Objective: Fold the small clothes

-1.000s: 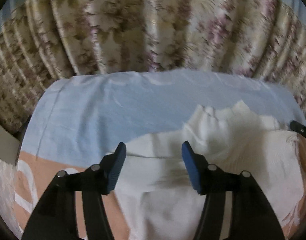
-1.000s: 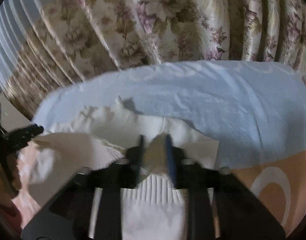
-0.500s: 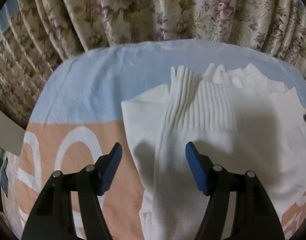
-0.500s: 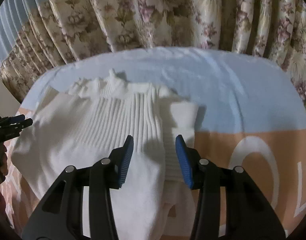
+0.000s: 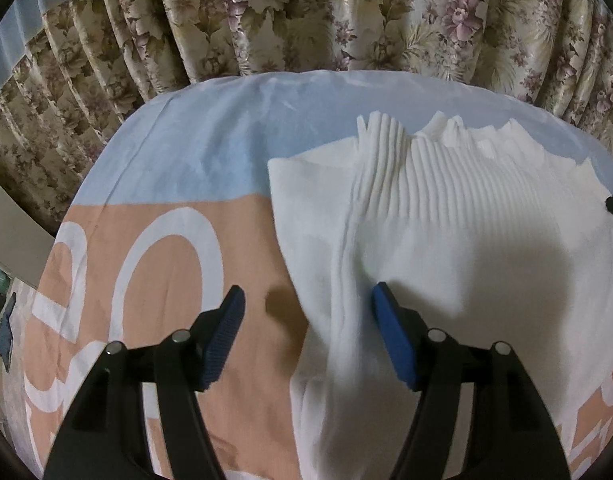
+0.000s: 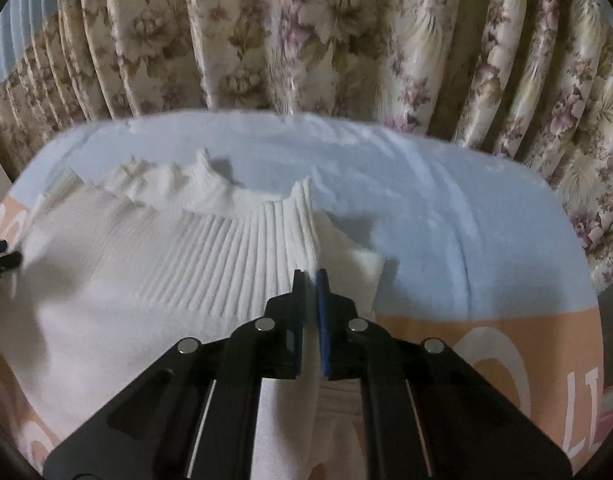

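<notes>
White knit sweater (image 5: 446,248) lies spread on the cloth-covered surface (image 5: 178,152) in front of me, its ribbed band bunched toward the far side near the floral curtain (image 5: 306,12). The cloth beneath is pale blue at the far end and peach with large white letters nearer me.

My left hand-held gripper (image 5: 306,312) hangs with its blue pads (image 5: 390,340) spread wide, holding nothing. The sweater's left edge runs between them: one pad is over the peach cloth, the other over the white knit. Whether the pads touch the fabric I cannot tell.

My right hand-held gripper (image 6: 311,280) has its pads pressed nearly together, pinching a raised ridge of the sweater (image 6: 146,280) where the ribbing (image 6: 226,260) ends at the garment's right side. A fold of knit runs from the pinch up to a small peak at the far edge. Just right of the pinch, a flap of white fabric lies on the blue cloth (image 6: 446,216).

In the right wrist view, a bit of the other black gripper shows at the sweater's left edge.
</notes>
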{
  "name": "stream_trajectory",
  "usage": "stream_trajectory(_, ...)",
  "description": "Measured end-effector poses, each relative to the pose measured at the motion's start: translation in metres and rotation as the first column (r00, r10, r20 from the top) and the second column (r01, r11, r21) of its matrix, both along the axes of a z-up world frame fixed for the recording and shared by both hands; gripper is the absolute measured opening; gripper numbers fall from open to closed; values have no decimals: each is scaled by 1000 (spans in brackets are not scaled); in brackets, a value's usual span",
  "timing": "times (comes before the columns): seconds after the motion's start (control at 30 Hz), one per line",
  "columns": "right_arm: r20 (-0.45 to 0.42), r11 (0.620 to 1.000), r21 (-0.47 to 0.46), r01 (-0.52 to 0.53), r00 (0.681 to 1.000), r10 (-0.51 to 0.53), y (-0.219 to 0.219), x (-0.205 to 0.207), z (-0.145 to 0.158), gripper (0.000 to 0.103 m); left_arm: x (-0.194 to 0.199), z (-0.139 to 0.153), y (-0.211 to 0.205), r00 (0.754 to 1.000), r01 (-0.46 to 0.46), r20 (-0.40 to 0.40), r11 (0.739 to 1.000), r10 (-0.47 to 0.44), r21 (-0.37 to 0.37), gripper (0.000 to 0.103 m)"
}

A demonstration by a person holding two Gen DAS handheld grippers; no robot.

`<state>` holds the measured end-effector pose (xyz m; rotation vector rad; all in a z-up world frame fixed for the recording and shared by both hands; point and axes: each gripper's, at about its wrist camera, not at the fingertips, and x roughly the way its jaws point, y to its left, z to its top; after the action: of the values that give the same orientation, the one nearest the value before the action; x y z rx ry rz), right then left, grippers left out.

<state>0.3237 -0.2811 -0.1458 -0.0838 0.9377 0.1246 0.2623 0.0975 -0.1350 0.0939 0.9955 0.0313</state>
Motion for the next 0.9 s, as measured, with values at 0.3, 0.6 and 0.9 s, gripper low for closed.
stream_trajectory(0.3, 30, 983, 179, -29, 999, 24, -17, -36, 38, 48, -17, 17, -4, 999, 12, 31, 1000, -12, 7, 67)
stream_trajectory(0.6, -54, 978, 206, 37, 998, -26, -18, -104, 23, 45, -51, 21, -36, 996, 88, 34, 996, -88, -2, 70)
stream_trajectory(0.9, -83, 985, 153, 76, 994, -64, -22, -116, 8, 7, -62, -4, -26, 998, 49, -32, 998, -50, -27, 70)
